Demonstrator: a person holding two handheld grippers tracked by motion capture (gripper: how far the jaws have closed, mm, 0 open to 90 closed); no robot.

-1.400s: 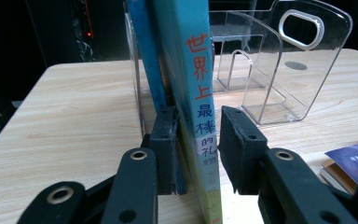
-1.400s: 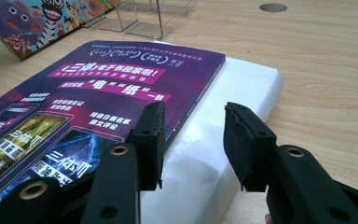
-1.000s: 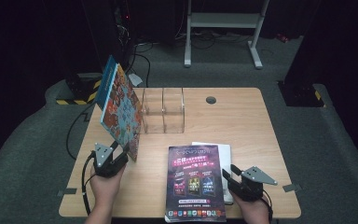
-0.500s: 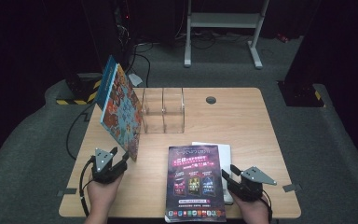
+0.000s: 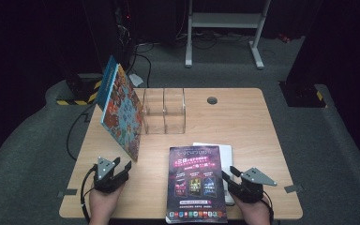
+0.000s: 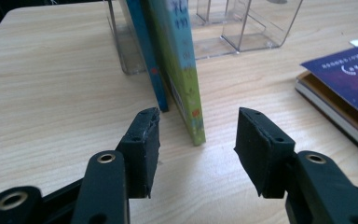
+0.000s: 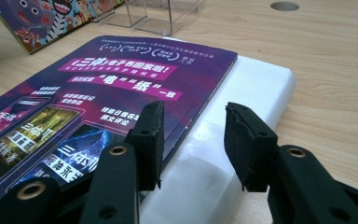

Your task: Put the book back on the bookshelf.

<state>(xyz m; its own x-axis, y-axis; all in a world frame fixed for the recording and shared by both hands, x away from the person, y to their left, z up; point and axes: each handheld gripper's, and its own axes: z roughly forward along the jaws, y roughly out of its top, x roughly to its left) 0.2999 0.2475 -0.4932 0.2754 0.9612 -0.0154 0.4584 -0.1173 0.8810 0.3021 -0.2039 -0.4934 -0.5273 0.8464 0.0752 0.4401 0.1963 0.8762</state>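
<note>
Two hand-held grippers spread, empty: left hand-held gripper (image 6: 196, 140) just short of picture book (image 5: 122, 110) propped against clear organizer (image 5: 165, 110), probably awaiting filing; right hand-held gripper (image 7: 193, 140) over purple book (image 7: 98, 107).

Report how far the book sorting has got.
Done: two picture books stand upright, leaning at the clear rack's left end. In hand: nothing is gripped; the left tool is open, its jaws having just been opening, facing those books' edges. The right tool is open at the edge of the purple book. Left: the purple book and the white book under it lie flat.
</note>
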